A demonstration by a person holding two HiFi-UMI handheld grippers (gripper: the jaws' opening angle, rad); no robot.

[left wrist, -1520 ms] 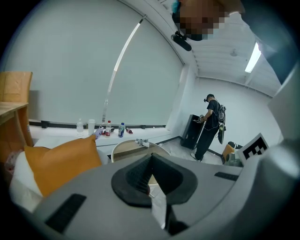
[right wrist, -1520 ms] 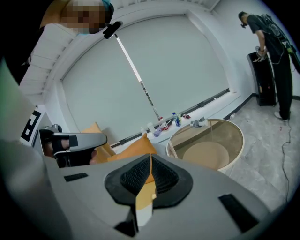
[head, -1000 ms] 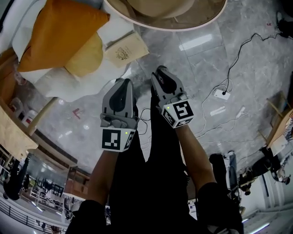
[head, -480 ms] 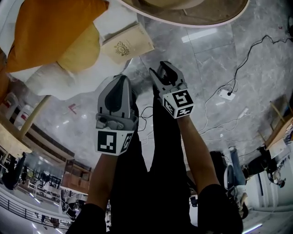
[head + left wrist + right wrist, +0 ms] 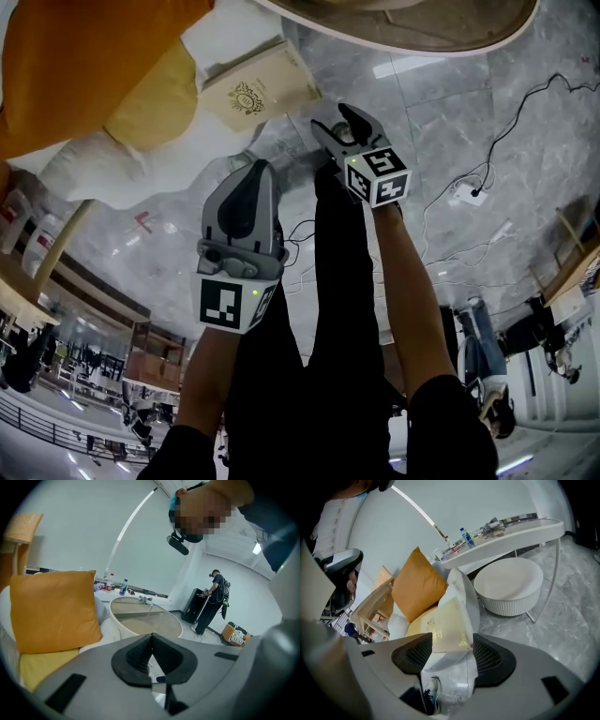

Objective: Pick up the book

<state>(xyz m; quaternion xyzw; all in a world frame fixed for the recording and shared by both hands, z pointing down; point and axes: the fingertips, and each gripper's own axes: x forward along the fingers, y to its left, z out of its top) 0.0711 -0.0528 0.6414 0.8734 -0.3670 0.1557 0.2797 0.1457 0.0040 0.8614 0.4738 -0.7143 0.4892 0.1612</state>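
Right tool (image 5: 338, 126) near book (image 5: 258, 86), jaws opening on nothing, left tool (image 5: 259, 171) lower

lounge: marble floor (image 5: 450, 141), cushion (image 5: 51, 611), round table (image 5: 140, 620)

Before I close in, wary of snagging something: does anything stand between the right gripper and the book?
Nothing visible does. The right gripper, jaws opening, points at the cream book on the white cushion with open air between; the orange pillow sits aside.
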